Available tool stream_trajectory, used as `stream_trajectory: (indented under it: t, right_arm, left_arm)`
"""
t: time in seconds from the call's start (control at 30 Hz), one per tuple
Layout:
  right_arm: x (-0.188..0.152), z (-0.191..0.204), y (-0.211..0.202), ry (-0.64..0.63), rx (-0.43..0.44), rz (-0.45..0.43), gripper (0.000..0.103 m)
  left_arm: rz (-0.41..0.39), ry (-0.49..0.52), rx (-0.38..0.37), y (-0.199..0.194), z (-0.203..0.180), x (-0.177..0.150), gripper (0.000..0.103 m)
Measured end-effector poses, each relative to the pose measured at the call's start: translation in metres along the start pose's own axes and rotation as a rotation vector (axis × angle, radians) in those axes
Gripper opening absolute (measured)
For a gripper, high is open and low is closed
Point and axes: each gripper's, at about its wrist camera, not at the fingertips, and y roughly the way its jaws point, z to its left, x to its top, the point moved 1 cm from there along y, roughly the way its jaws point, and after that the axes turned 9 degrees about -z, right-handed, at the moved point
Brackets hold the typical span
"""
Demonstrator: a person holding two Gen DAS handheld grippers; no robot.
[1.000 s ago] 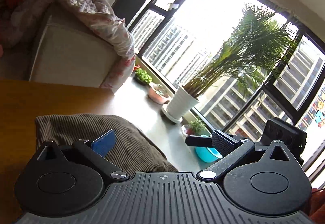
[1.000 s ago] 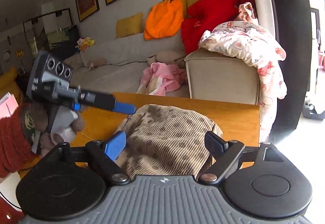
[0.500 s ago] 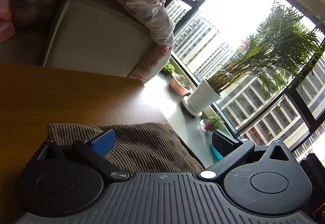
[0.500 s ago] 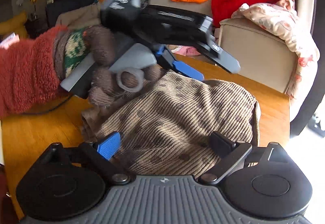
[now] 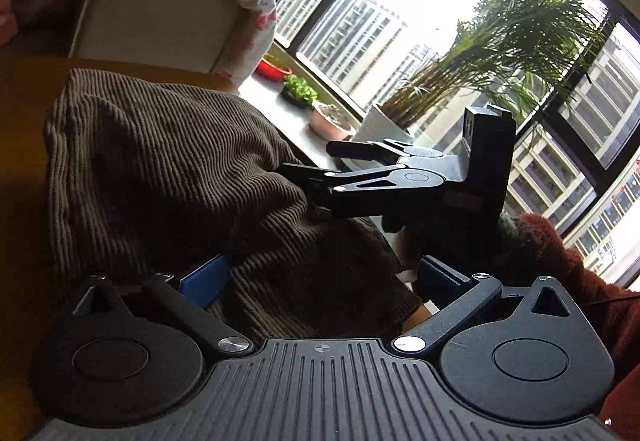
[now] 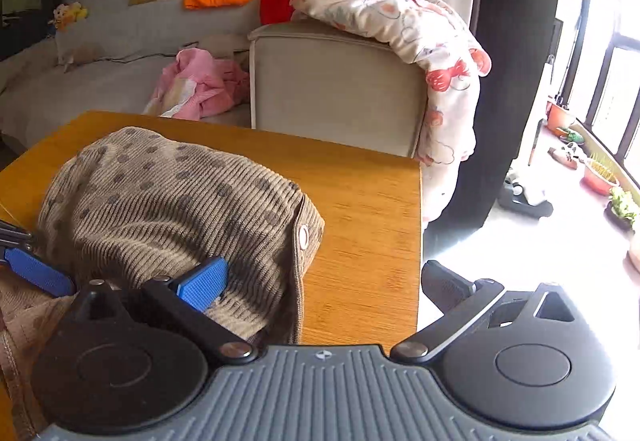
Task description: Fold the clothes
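Note:
A brown corduroy garment with darker dots (image 6: 168, 201) lies bunched on the wooden table (image 6: 360, 201); a snap button shows on its right hem. My right gripper (image 6: 324, 283) hovers low over that hem, jaws opening wide, blue pad over the cloth, the other finger past the table's edge; nothing is pinched. In the left wrist view the garment (image 5: 160, 161) fills the middle. My left gripper (image 5: 324, 281) is open above its near edge. The right gripper (image 5: 306, 160) comes in from the right, fingertips at the cloth. One blue pad (image 6: 36, 273) of the left gripper shows at the left edge.
A beige sofa arm (image 6: 332, 81) with a floral cloth (image 6: 420, 33) draped on it stands just behind the table. Pink clothes (image 6: 200, 81) lie on the sofa seat. Potted plants (image 5: 500, 61) line the window. A red sleeve (image 5: 560, 253) holds the right gripper.
Both grippers have dropped closer to the garment. The right gripper's jaws have spread wider and it has entered the left view. The left gripper has slid to the right view's left edge.

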Motion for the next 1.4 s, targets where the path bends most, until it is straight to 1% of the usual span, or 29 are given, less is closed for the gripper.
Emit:
stream_trajectory:
  t: [0.03, 0.07, 0.13, 0.2, 0.27, 0.33, 0.37, 0.4, 0.43, 0.5, 0.6, 0.7, 0.77, 0.8, 0.87, 0.9, 0.93, 1.0, 1.03, 1.07, 1.1, 1.13, 1.2, 1.27, 1.3, 1.33, 1.4]
  right_arm:
    - [0.003, -0.003, -0.001, 0.016, 0.004, 0.014, 0.103]
    - [0.005, -0.002, -0.005, -0.002, -0.001, 0.004, 0.102]
    - [0.011, -0.001, -0.013, -0.035, -0.01, -0.021, 0.102]
    - [0.018, -0.004, -0.015, 0.002, -0.025, -0.05, 0.103]
    - [0.026, -0.009, -0.013, 0.049, -0.054, -0.082, 0.103]
    - [0.031, -0.011, 0.001, 0.076, -0.105, -0.076, 0.103]
    - [0.03, -0.01, 0.013, 0.059, -0.136, -0.037, 0.103]
    - [0.027, -0.008, 0.022, 0.039, -0.149, -0.012, 0.103]
    - [0.022, -0.006, 0.029, 0.025, -0.151, -0.005, 0.103]
    - [0.022, -0.002, 0.034, 0.016, -0.165, -0.01, 0.103]
    - [0.023, 0.005, 0.033, -0.032, -0.182, -0.024, 0.103]
    - [0.024, 0.004, 0.026, -0.027, -0.177, -0.038, 0.103]
    - [0.025, 0.003, 0.013, -0.014, -0.16, -0.057, 0.103]
    - [0.024, 0.004, 0.003, -0.006, -0.138, -0.073, 0.103]
    - [0.021, 0.008, -0.023, 0.013, -0.049, -0.12, 0.103]
    - [0.017, 0.012, -0.036, 0.02, 0.012, -0.132, 0.103]
    - [0.012, 0.018, -0.046, 0.018, 0.069, -0.131, 0.103]
    - [-0.003, 0.032, -0.057, -0.014, 0.132, -0.091, 0.103]
    - [-0.013, 0.04, -0.055, -0.056, 0.121, -0.053, 0.103]
    - [-0.023, 0.044, -0.053, -0.092, 0.104, -0.048, 0.103]
    - [-0.033, 0.048, -0.052, -0.127, 0.087, -0.043, 0.103]
    - [-0.036, 0.046, -0.054, -0.106, 0.088, -0.051, 0.103]
    - [-0.033, 0.039, -0.056, -0.069, 0.098, -0.027, 0.103]
    - [-0.034, 0.038, -0.06, -0.097, 0.1, -0.028, 0.103]
    - [-0.033, 0.034, -0.062, -0.082, 0.117, -0.024, 0.103]
    - [-0.031, 0.028, -0.065, -0.042, 0.148, -0.018, 0.103]
    - [-0.026, 0.01, -0.07, 0.084, 0.196, -0.015, 0.103]
  left_arm:
    - [-0.019, 0.003, -0.008, -0.007, -0.001, 0.006, 0.103]
    - [-0.056, 0.01, -0.012, -0.015, -0.001, 0.014, 0.103]
    - [-0.137, 0.011, 0.013, -0.028, 0.007, 0.032, 0.103]
    - [-0.192, -0.029, 0.038, -0.027, 0.018, 0.049, 0.103]
    - [-0.172, -0.093, 0.051, -0.01, 0.036, 0.058, 0.103]
    - [-0.121, -0.158, 0.075, 0.012, 0.054, 0.059, 0.103]
    - [-0.107, -0.177, 0.085, 0.02, 0.061, 0.056, 0.103]
    - [-0.092, -0.196, 0.095, 0.028, 0.068, 0.052, 0.103]
    - [-0.083, -0.212, 0.101, 0.035, 0.074, 0.05, 0.103]
    - [-0.099, -0.223, 0.084, 0.035, 0.081, 0.049, 0.103]
    - [-0.108, -0.279, 0.058, 0.031, 0.089, 0.052, 0.103]
    - [-0.115, -0.3, 0.052, 0.02, 0.092, 0.051, 0.103]
    - [-0.117, -0.272, 0.063, 0.016, 0.081, 0.054, 0.103]
    - [-0.12, -0.251, 0.064, 0.012, 0.074, 0.054, 0.103]
    - [-0.127, -0.212, 0.05, 0.006, 0.067, 0.054, 0.103]
    - [-0.127, -0.196, 0.044, 0.005, 0.064, 0.053, 0.103]
    - [-0.114, -0.191, 0.048, 0.007, 0.065, 0.051, 0.103]
    - [-0.074, -0.203, 0.084, 0.02, 0.067, 0.045, 0.103]
    - [-0.061, -0.209, 0.098, 0.026, 0.068, 0.041, 0.103]
    - [-0.053, -0.208, 0.114, 0.031, 0.067, 0.038, 0.103]
    - [-0.057, -0.183, 0.133, 0.033, 0.062, 0.036, 0.103]
    - [-0.047, -0.153, 0.155, 0.033, 0.055, 0.036, 0.103]
    - [-0.023, -0.099, 0.196, 0.033, 0.043, 0.034, 0.103]
    - [-0.008, -0.054, 0.224, 0.033, 0.035, 0.032, 0.103]
    - [-0.001, -0.032, 0.238, 0.032, 0.03, 0.03, 0.103]
    - [0.006, -0.012, 0.251, 0.032, 0.027, 0.029, 0.103]
    - [0.01, 0.011, 0.259, 0.032, 0.025, 0.026, 0.103]
